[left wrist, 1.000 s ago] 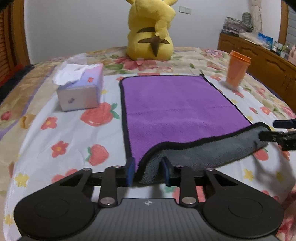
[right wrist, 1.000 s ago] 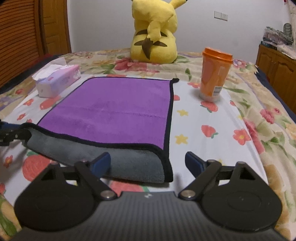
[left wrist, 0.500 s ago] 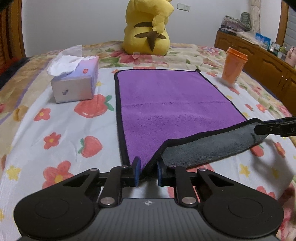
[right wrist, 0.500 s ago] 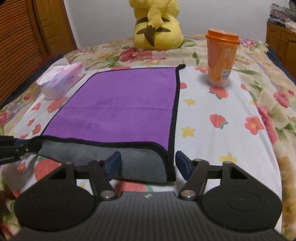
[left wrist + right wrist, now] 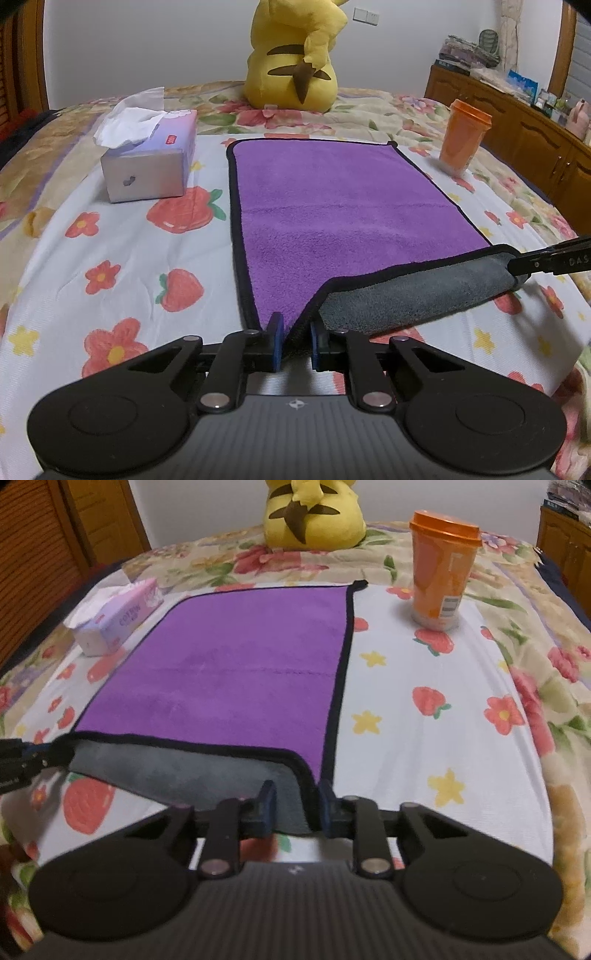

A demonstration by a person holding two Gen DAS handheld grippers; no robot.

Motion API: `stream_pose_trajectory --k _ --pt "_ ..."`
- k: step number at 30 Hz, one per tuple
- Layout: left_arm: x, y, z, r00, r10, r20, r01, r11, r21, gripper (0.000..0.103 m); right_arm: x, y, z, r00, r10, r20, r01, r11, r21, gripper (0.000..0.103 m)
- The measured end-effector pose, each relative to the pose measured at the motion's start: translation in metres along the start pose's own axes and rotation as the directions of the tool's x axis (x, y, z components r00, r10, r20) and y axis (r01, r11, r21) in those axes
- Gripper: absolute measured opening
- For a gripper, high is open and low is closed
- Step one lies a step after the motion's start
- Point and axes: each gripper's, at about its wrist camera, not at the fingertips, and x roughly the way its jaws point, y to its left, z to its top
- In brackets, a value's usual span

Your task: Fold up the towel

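Purple on its upper face and grey beneath, the towel (image 5: 332, 206) lies flat on the bedspread (image 5: 110, 258) straight ahead of both my grippers, with only its near edge lifted so the grey underside shows as a raised band. My left gripper (image 5: 294, 341) is pinched almost shut on the near left corner, the black-bound hem caught between its blue pads. My right gripper (image 5: 295, 806) is closed the same way on the near right corner, grey cloth bunched between its fingers; in the left wrist view its black tip shows off to my right at the end of the lifted edge. Ahead and to the left of the towel stands a tissue box (image 5: 149, 162). Ahead and to the right stands an orange cup (image 5: 441, 568), upright, apart from the towel. Beyond the far edge sits a yellow plush toy (image 5: 295, 62), its back to me.
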Motion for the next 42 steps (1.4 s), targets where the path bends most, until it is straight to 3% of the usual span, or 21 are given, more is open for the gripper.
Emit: stream_pose_trajectory --k 4,5,6,10,27,42 --pt "-0.003 -0.002 -0.001 1.0 -0.001 0.02 0.0 1.0 0.01 0.014 0.0 -0.001 -0.001 1.0 0.0 0.0 0.0 1.0 -0.007 0.019" --pt "-0.005 -0.002 -0.001 1.0 -0.001 0.026 0.0 1.0 0.013 0.014 -0.001 -0.001 -0.002 1.0 0.0 0.0 0.0 1.0 -0.009 0.01" --pt "-0.006 -0.003 0.0 0.999 -0.002 0.033 0.002 1.0 0.014 0.014 -0.001 -0.001 -0.002 1.0 -0.002 -0.002 0.002 1.0 -0.012 0.008" --pt "-0.009 -0.004 0.001 0.999 -0.01 0.045 0.009 1.0 0.019 0.01 -0.003 0.001 -0.004 1.0 -0.004 0.011 0.004 1.0 -0.026 0.008" --pt "-0.034 -0.011 0.008 0.99 -0.034 0.134 0.027 0.998 0.052 0.009 -0.031 0.015 0.003 0.991 -0.042 0.131 0.052 0.996 -0.073 0.006" --pt "-0.027 -0.016 0.041 0.985 -0.027 0.168 0.01 0.995 0.097 0.008 -0.027 0.023 0.031 0.984 -0.042 0.176 0.069 0.986 -0.149 0.006"
